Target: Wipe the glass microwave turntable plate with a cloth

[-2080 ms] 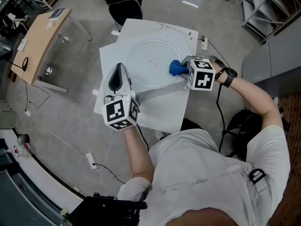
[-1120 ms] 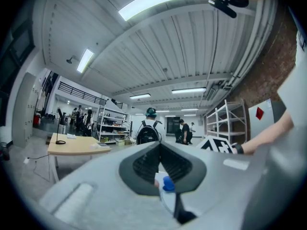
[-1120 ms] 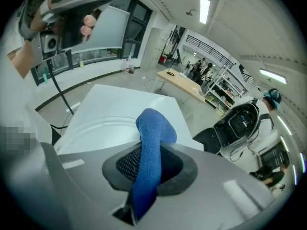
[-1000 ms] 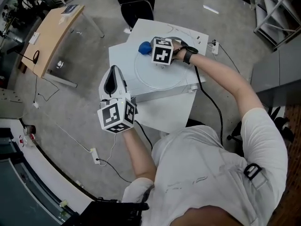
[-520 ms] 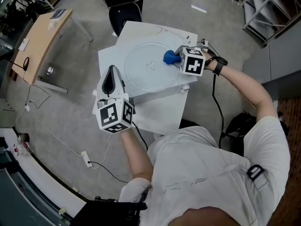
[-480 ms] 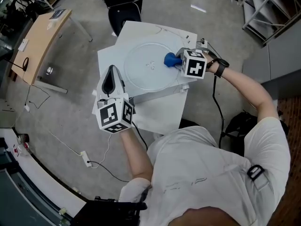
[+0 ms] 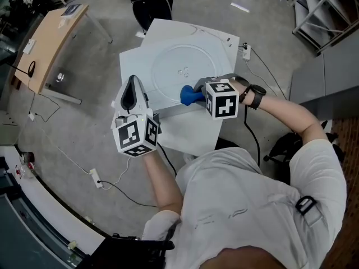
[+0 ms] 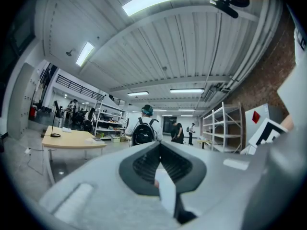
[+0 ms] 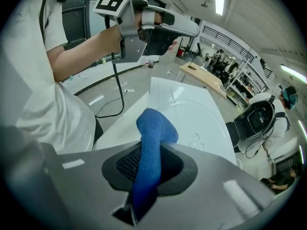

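The glass turntable plate [image 7: 185, 70] lies flat on a white surface [image 7: 133, 60]. At its near rim sits a blue cloth [image 7: 189, 96], bunched up and clamped between the jaws of the right gripper [image 7: 197, 94]. In the right gripper view the cloth [image 9: 149, 150] stands out past the jaws, over the plate's edge [image 9: 204, 123]. The left gripper [image 7: 132, 86] is just beside the surface's left edge, tilted upward, its jaws together [image 8: 160, 152] and empty.
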Action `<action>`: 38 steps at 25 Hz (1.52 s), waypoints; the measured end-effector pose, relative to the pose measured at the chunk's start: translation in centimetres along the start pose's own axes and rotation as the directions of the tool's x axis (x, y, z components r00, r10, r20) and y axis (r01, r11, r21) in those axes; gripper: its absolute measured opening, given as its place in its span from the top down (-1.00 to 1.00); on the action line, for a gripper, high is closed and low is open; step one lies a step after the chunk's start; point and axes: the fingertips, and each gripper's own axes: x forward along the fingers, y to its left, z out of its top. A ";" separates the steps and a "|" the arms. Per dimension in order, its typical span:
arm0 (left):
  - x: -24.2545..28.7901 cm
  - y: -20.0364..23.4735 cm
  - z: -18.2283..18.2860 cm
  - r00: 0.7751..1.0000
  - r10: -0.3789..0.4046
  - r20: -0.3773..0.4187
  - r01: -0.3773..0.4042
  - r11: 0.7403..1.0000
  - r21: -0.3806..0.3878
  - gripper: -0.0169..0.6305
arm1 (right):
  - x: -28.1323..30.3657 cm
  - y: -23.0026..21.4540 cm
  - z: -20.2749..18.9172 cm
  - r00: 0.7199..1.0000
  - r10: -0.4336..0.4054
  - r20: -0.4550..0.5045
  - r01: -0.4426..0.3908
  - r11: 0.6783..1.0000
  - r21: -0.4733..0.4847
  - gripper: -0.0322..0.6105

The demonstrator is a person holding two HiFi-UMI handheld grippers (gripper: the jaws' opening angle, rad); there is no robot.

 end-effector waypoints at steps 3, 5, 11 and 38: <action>-0.6 0.6 0.2 1.000 0.023 0.000 -0.023 1.000 0.005 0.94 | 1.5 -0.6 3.4 0.998 0.011 0.057 -0.010 1.000 -0.009 0.72; -1.0 1.2 0.4 0.999 0.041 0.001 -0.041 0.999 0.009 0.94 | 2.6 -1.8 5.3 0.996 0.004 0.085 -0.003 1.000 -0.006 0.72; -1.9 2.7 0.7 0.996 0.091 0.008 -0.091 0.996 0.019 0.94 | 5.2 -9.1 8.0 0.991 -0.107 0.079 0.104 0.994 0.047 0.72; 2.2 -3.5 -0.3 0.994 -0.103 -0.021 0.104 0.994 0.039 0.94 | -1.9 -5.6 -7.8 0.977 -0.164 -0.133 0.180 0.977 0.114 0.71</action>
